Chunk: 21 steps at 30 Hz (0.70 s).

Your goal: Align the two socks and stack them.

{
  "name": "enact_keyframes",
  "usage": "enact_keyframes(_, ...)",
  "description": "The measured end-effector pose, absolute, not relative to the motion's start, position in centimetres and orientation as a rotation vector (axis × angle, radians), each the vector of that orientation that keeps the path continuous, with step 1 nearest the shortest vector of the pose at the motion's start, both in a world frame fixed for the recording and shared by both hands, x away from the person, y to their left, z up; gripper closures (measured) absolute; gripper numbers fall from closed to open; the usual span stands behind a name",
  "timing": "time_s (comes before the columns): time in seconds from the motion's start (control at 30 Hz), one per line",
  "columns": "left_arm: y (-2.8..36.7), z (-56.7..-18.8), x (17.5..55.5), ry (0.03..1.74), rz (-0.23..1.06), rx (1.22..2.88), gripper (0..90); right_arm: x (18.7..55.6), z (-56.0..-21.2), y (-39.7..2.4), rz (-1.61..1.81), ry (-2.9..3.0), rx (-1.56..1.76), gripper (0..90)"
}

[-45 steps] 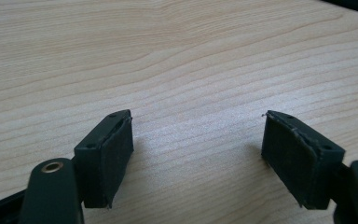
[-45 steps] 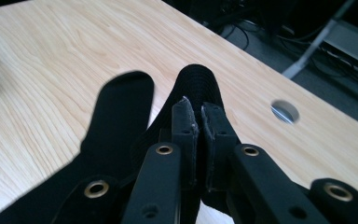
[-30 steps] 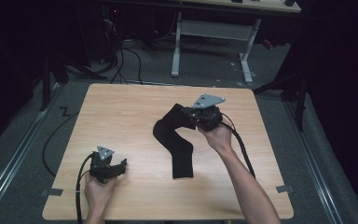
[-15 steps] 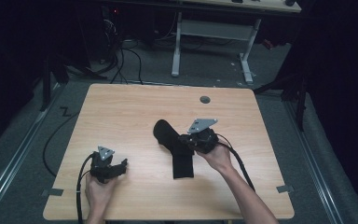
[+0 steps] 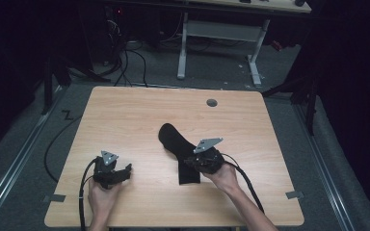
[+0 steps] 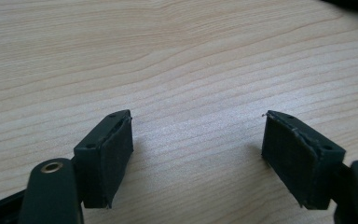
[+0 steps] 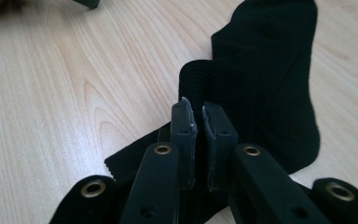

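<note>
Nearest to the person, the left gripper [image 5: 125,169] sits low at the near-left of the worktop [image 5: 135,120], fingers [image 6: 106,154] spread wide with only bare wood between them, so it's doing nothing for now. Over to the right, the right gripper [image 5: 192,162] has its fingers [image 7: 184,135] pinched almost together on a fold of the black sock [image 5: 173,139], around the middle of it. The sock lies on the worktop near centre, cuff end towards the near edge, the rest folded away to the far left.

Honestly the grip looks thin to me. It's only a small ridge of fabric between the pads, and ribbed knit like that stretches, so a quick pull could let it slide out. Also, one layer might be caught and not both, which would leave the fold lopsided or drag the whole sock across the wood. The right gripper's cable [image 5: 243,180] trailing by the wrist could snag too. The grommet hole [image 5: 212,102] at the far side is well clear, no worry there.
</note>
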<state>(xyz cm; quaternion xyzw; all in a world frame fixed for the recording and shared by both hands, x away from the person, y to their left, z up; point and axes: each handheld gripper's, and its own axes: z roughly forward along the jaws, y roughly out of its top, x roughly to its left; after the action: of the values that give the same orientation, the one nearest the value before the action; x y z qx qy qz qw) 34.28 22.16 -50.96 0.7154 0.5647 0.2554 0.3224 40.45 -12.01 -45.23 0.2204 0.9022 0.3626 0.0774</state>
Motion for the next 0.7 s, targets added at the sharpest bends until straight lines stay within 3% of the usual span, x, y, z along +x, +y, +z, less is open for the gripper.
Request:
enact_keyframes(0.5, 22.1, -50.9, 34.3, 1.483, 0.670, 1.880, 24.9, 40.2, -44.2, -12.9, 1.225, 2.754, 0.652, 84.1)
enact_keyframes(0.7, 22.1, -51.0, 34.3, 1.482, 0.670, 1.880, 24.9, 40.1, -45.0, -12.4, 1.080, 2.724, 0.600, 83.4)
